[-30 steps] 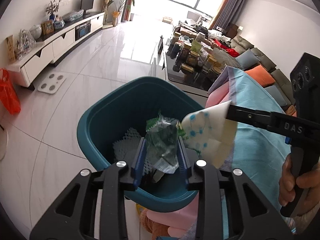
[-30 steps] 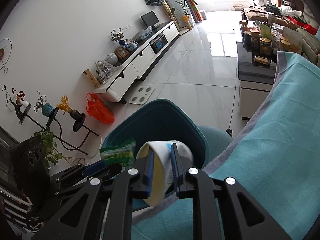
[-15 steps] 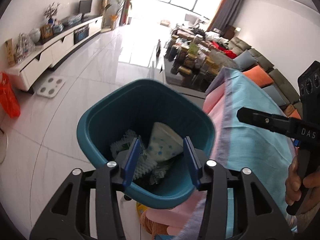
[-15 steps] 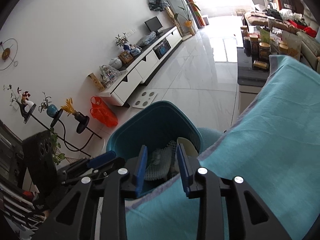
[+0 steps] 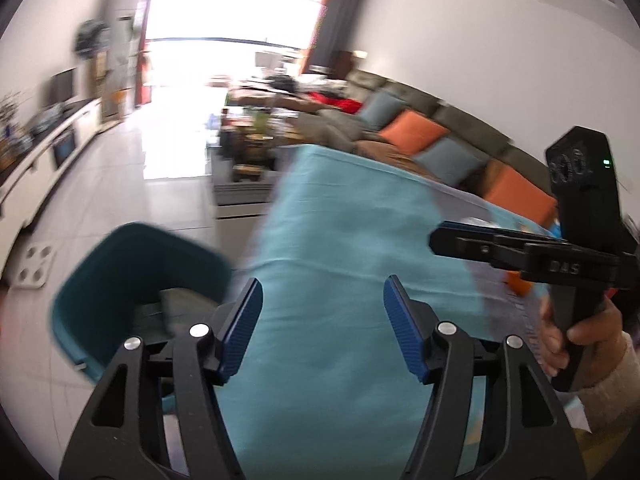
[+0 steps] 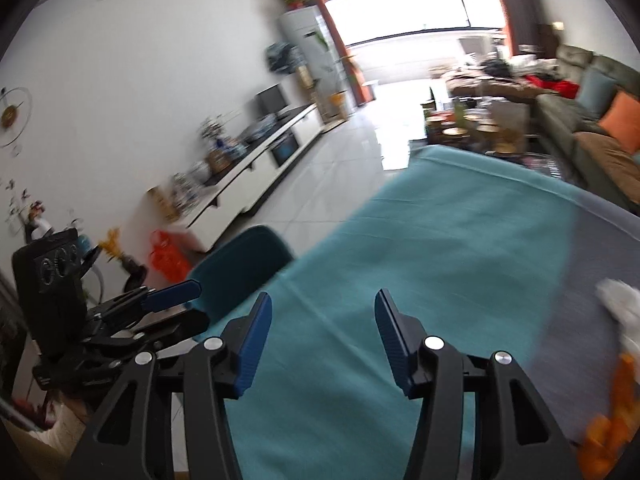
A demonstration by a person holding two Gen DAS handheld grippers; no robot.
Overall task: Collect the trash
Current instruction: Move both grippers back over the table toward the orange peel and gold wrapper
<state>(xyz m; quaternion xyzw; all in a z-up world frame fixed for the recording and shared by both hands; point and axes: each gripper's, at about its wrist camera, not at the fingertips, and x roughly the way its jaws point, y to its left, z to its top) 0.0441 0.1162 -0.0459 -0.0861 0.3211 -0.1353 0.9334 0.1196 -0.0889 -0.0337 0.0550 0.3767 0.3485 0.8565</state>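
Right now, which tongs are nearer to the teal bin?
Left. The left tongs hang beside the teal bin, jaws opening and empty. The right tongs sit farther over the blue cloth, also opening, empty.

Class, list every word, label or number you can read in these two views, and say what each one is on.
"DAS": raised letters on the right gripper, seen in the left wrist view.
Nothing else is readable: the items on the cabinet and the far table are too blurred.
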